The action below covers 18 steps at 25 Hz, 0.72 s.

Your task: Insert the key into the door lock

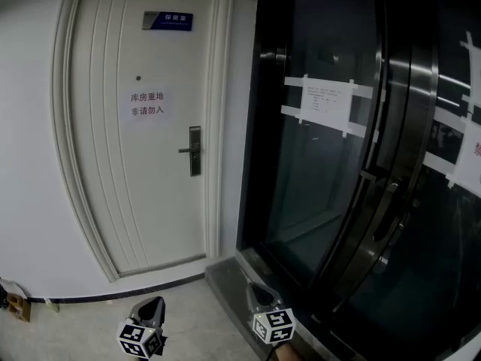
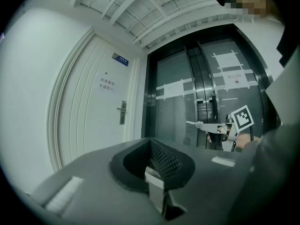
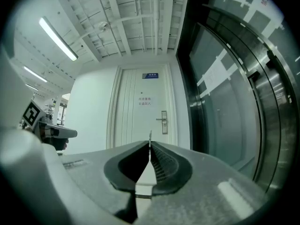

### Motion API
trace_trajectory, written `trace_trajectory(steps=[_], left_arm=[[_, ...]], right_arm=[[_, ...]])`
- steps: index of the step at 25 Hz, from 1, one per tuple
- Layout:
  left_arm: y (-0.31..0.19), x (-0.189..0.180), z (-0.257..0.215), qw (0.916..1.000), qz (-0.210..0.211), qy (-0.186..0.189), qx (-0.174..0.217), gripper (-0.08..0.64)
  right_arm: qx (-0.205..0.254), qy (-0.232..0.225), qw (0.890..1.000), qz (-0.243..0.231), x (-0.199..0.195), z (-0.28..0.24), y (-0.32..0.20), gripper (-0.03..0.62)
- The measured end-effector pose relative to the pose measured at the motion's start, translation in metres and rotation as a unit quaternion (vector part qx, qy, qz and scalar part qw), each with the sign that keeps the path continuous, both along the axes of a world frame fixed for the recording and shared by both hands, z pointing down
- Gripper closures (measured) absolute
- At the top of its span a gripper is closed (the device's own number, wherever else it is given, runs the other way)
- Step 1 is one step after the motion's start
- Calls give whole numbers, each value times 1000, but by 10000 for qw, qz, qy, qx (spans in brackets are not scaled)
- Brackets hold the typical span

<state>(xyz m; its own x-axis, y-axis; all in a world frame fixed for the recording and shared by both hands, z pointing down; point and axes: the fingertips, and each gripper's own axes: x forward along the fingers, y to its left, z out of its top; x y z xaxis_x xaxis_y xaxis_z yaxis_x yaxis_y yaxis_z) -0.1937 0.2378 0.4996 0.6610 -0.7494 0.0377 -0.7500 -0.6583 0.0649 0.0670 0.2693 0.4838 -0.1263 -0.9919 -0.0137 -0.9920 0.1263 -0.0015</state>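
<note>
The door lock [image 1: 195, 150] is a metal plate with a lever handle on the right side of a white door [image 1: 143, 194]; it also shows as the lock [image 2: 122, 112] and the lock [image 3: 164, 122]. My right gripper [image 3: 150, 143] is shut on a thin metal key [image 3: 150, 136] whose blade sticks out past the tips, pointing at the door from well back. Seen from the left gripper view, the key [image 2: 193, 123] juts from the right gripper [image 2: 206, 125]. My left gripper [image 2: 150, 139] is shut with nothing in it. Both grippers sit low in the head view, left gripper [image 1: 152, 307] and right gripper [image 1: 259, 292].
A paper notice [image 1: 147, 104] and a blue nameplate [image 1: 167, 21] are on the door. To the right stand dark glass doors [image 1: 338, 164] with taped papers and a raised threshold [image 1: 225, 277]. A small object lies by the wall at the left [image 1: 16, 305].
</note>
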Motion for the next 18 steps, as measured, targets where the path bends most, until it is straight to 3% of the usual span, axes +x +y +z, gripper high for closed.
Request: trace_trajectory(steps=[10,18], left_arm=[[18,25,8,9997,-249,-61,-24,557],[0,51,12,9995,-289,-102,-35,557]], right_arm=[[-112,38,9997,-230,27,11,12,581],[-127,-8,9996,-240,53,20,-4,581]])
